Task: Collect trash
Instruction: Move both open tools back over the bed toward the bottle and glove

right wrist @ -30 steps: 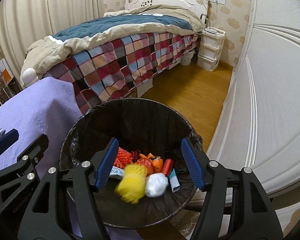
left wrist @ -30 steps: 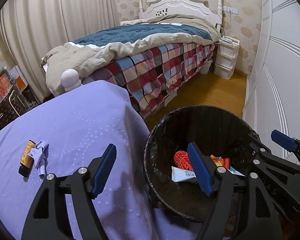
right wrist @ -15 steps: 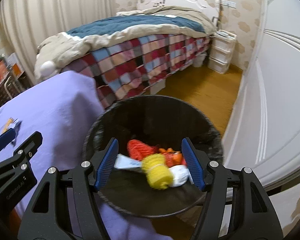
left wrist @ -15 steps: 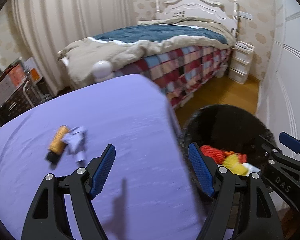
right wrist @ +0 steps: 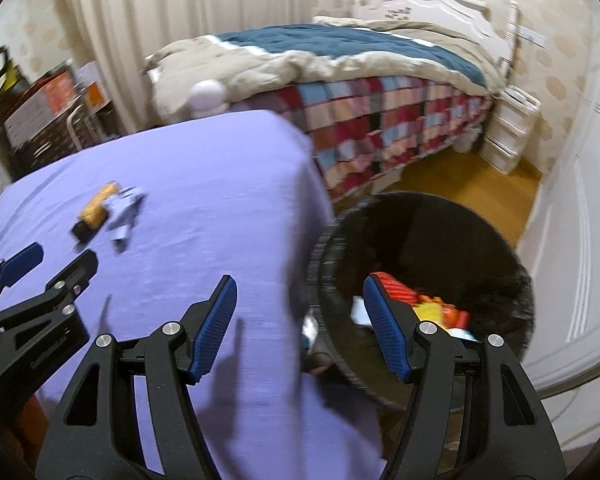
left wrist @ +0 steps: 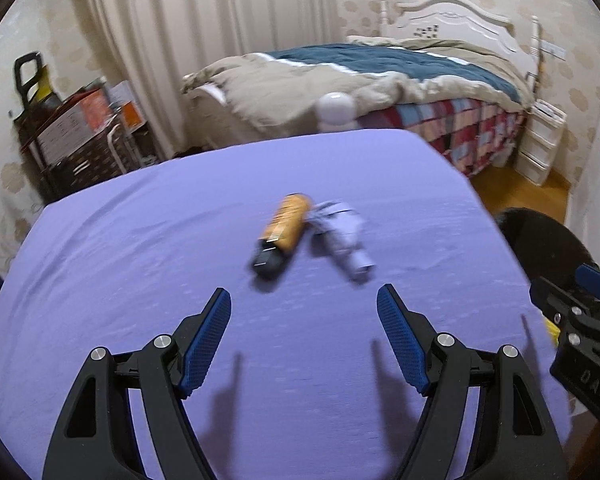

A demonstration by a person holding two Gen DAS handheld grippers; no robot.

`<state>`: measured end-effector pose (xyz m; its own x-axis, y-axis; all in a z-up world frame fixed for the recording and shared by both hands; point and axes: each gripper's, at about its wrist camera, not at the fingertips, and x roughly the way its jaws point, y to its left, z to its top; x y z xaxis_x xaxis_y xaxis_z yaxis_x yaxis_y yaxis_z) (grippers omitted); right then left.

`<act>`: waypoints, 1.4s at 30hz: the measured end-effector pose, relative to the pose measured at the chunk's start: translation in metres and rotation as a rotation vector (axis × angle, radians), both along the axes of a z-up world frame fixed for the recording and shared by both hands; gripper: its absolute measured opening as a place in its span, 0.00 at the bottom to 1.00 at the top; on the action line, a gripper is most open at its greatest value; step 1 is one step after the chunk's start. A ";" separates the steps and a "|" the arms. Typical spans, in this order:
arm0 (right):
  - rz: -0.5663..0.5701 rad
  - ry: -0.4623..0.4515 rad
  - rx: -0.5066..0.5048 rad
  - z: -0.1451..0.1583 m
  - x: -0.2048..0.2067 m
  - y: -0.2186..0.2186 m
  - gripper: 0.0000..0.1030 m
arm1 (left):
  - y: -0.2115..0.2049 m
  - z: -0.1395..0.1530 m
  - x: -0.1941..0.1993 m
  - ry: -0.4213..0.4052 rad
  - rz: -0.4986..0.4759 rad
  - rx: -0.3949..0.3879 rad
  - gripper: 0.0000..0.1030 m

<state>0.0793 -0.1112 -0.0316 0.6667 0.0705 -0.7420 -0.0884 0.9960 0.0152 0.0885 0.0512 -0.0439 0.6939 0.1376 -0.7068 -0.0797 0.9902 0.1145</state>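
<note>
Since a second ago both views have swung from the black trash bin (right wrist: 420,240) toward the purple-covered bench (left wrist: 140,260). The left hand-held gripper (left wrist: 304,336) is open and empty; the orange bottle (left wrist: 286,226) lies at frame centre just above it, long axis running upper right to lower left, dark cap nearest, touching crumpled paper (left wrist: 342,236). The right hand-held gripper (right wrist: 300,328), open and empty, straddles the bench edge and bin.

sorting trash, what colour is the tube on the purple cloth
Orange with a black cap; the tube shows best in the left wrist view.
</note>
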 end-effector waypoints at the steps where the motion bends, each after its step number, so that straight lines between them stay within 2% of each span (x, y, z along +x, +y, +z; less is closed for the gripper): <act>1: 0.014 0.001 -0.002 0.000 0.000 0.007 0.62 | 0.008 -0.001 -0.001 0.001 0.016 0.001 0.71; 12: 0.150 0.039 -0.031 -0.009 0.018 0.082 0.62 | 0.072 -0.006 -0.002 0.026 0.141 -0.034 0.71; 21: 0.191 0.058 -0.055 -0.015 0.038 0.125 0.62 | 0.093 -0.009 -0.003 0.038 0.171 -0.069 0.71; 26: 0.186 0.060 -0.061 -0.016 0.052 0.134 0.61 | 0.096 -0.009 -0.002 0.043 0.169 -0.084 0.71; 34: 0.172 0.059 -0.056 -0.016 0.066 0.130 0.28 | 0.090 -0.009 0.004 0.048 0.142 -0.067 0.71; 36: 0.172 0.061 -0.040 -0.016 0.067 0.124 0.23 | 0.087 -0.009 0.007 0.048 0.136 -0.063 0.71; 42: 0.138 0.058 -0.036 -0.015 0.065 0.104 0.23 | 0.073 -0.009 0.018 0.049 0.109 -0.060 0.71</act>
<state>0.1445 -0.0070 -0.0462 0.6084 0.1311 -0.7827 -0.2244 0.9744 -0.0113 0.1067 0.1237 -0.0530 0.6416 0.1667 -0.7487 -0.1833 0.9811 0.0614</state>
